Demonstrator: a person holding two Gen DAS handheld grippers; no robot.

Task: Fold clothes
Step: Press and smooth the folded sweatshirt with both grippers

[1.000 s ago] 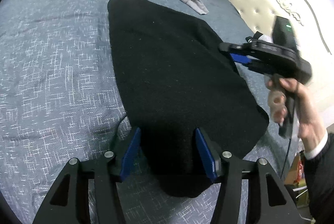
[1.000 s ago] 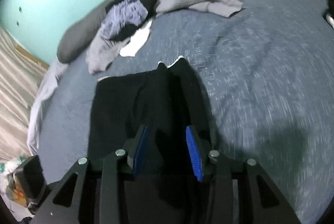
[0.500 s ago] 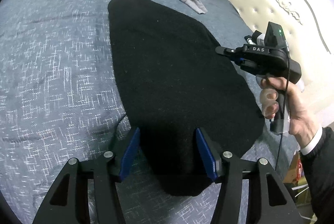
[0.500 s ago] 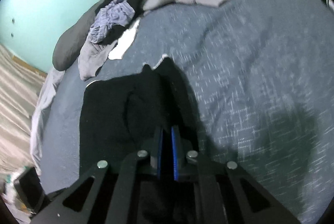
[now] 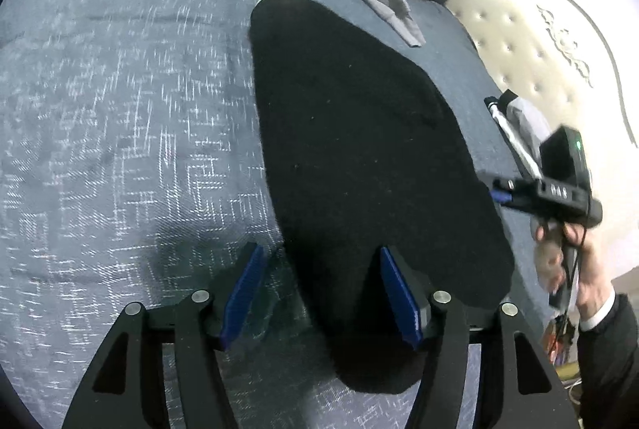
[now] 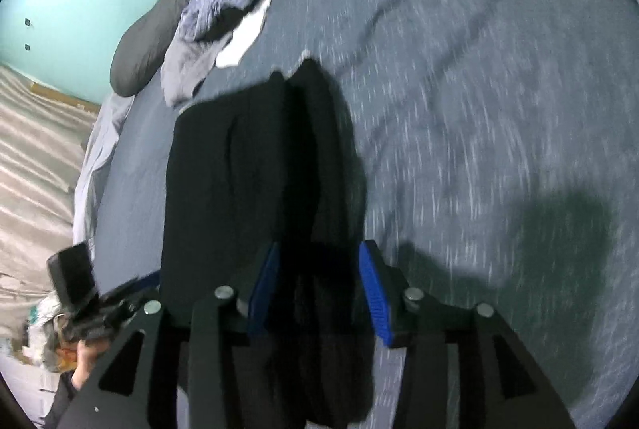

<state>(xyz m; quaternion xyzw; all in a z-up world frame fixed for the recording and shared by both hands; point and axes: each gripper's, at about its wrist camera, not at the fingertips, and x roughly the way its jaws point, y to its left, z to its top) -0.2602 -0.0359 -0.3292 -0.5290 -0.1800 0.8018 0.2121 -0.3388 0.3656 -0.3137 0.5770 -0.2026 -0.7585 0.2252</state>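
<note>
**Black garment lying flat on the bed, both grippers released**

The black garment (image 5: 359, 157) is lying spread across the centre of the blue-grey bed (image 5: 120, 149). The left gripper (image 5: 319, 293) is hovering at the lower centre, released, its jaws having just been opening over the cloth's near edge. The right gripper (image 6: 317, 289) is standing released too, jaws just reopening astride the cloth. Loose clothes (image 6: 223, 1) are piling at the upper left.
</note>
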